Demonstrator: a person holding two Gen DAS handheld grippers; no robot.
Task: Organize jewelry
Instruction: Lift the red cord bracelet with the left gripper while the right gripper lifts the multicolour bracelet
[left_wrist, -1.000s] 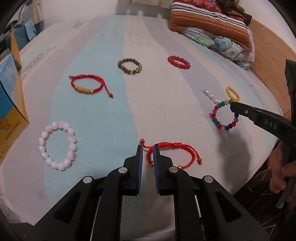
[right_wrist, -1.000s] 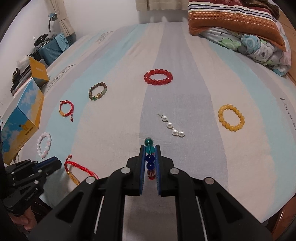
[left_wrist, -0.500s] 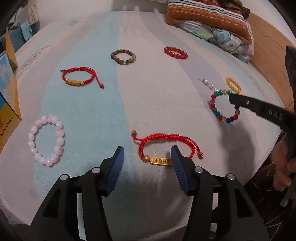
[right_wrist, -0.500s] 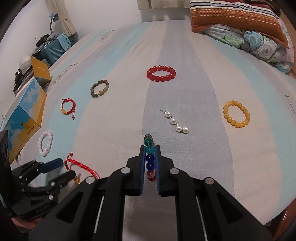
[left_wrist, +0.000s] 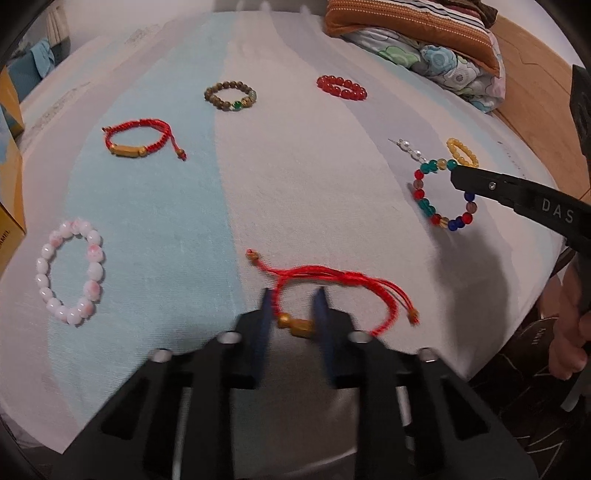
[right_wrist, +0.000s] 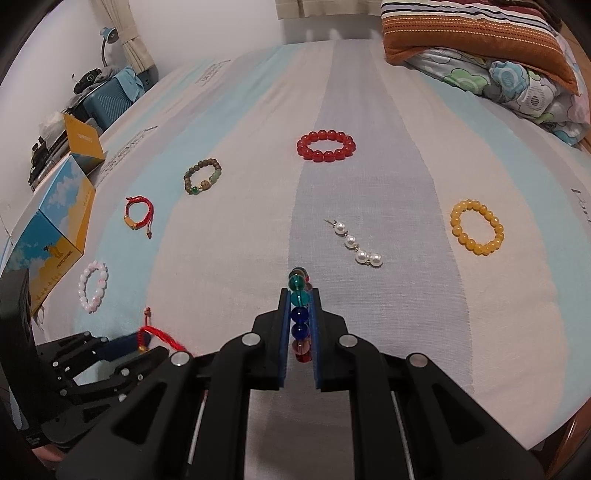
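Several bracelets lie on a striped bedsheet. My left gripper (left_wrist: 293, 302) is open, its fingers either side of the gold charm of a red cord bracelet (left_wrist: 332, 280) at the near edge; it shows blurred in the right wrist view (right_wrist: 159, 338). My right gripper (right_wrist: 299, 299) is shut on a multicoloured bead bracelet (right_wrist: 298, 314), which stands on edge in the left wrist view (left_wrist: 443, 195). Others: a pink-white bead bracelet (left_wrist: 70, 273), a second red cord bracelet (left_wrist: 142, 142), a brown bead bracelet (left_wrist: 231, 96), a red bead bracelet (right_wrist: 325, 145), a pearl strand (right_wrist: 356, 243), a yellow bead bracelet (right_wrist: 476, 232).
A blue and yellow box (right_wrist: 55, 236) stands at the left edge of the bed. Striped and floral pillows (right_wrist: 491, 48) are piled at the far right. The bed's near edge (left_wrist: 480, 362) drops off just past my grippers. A person's hand (left_wrist: 569, 339) holds the right gripper.
My left gripper opened off the red cord bracelet, then moved forward with its fingers narrowing around the gold charm. My right gripper stayed shut on the multicoloured bracelet.
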